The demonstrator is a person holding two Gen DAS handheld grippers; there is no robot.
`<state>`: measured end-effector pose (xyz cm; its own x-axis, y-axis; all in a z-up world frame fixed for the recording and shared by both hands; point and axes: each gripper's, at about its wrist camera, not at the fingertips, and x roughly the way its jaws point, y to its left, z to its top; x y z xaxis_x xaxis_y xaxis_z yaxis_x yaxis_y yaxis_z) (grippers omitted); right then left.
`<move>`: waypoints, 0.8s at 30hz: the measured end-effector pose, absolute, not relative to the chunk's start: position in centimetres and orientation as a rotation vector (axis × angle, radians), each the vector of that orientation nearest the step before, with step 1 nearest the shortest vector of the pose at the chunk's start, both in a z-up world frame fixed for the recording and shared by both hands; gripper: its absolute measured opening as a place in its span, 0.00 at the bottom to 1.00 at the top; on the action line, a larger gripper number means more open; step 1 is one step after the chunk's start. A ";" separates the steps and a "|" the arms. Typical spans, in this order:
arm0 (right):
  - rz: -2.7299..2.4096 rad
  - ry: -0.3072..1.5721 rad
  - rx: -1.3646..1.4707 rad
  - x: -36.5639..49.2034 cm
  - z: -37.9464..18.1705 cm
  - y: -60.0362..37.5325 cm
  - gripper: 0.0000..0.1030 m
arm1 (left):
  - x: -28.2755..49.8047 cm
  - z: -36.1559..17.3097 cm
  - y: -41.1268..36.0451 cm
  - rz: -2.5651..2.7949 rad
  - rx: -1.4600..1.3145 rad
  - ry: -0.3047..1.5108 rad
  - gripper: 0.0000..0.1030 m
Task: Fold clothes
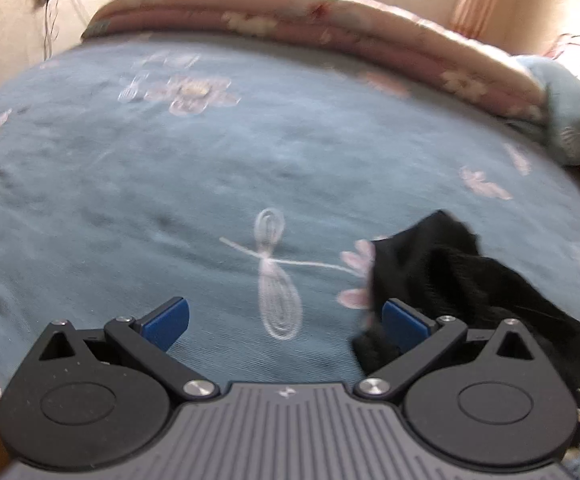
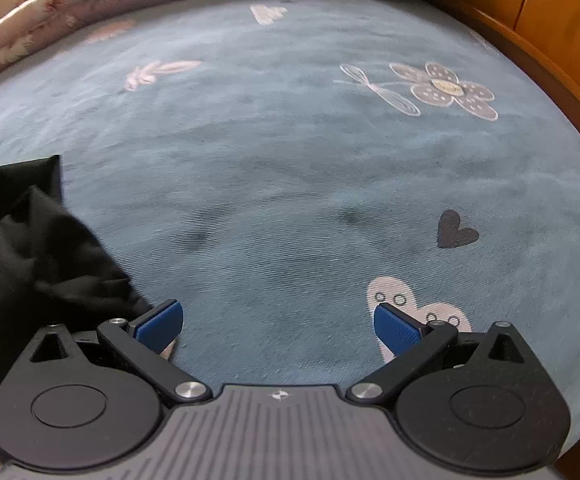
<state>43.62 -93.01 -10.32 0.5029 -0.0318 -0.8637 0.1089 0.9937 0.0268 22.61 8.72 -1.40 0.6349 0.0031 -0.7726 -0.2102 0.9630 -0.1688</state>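
Both claws hang over the bed (image 1: 169, 168) with jaws spread wide and nothing between them. The left claw (image 1: 285, 322) has the black garment (image 1: 450, 276) bunched just to its right, cloth crowding its right finger, though whether it touches is unclear. From the right claw (image 2: 275, 326) the same garment (image 2: 37, 248) lies crumpled to the left, beside its left finger. So it sits between the two, probably so each can take a side. It is not folded flat.

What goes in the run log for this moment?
left gripper: open | right gripper: open | crumpled black garment: unheld, between grippers | blue patterned bedsheet
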 end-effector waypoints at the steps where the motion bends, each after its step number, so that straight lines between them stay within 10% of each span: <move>1: -0.092 1.051 0.083 44.0 -10.5 -93.2 1.00 | 23.0 -1.9 9.1 0.127 -0.268 0.897 0.99; 24: -0.127 1.219 0.173 47.2 -13.4 -95.8 1.00 | 26.5 -7.4 13.1 0.083 -0.387 1.099 0.99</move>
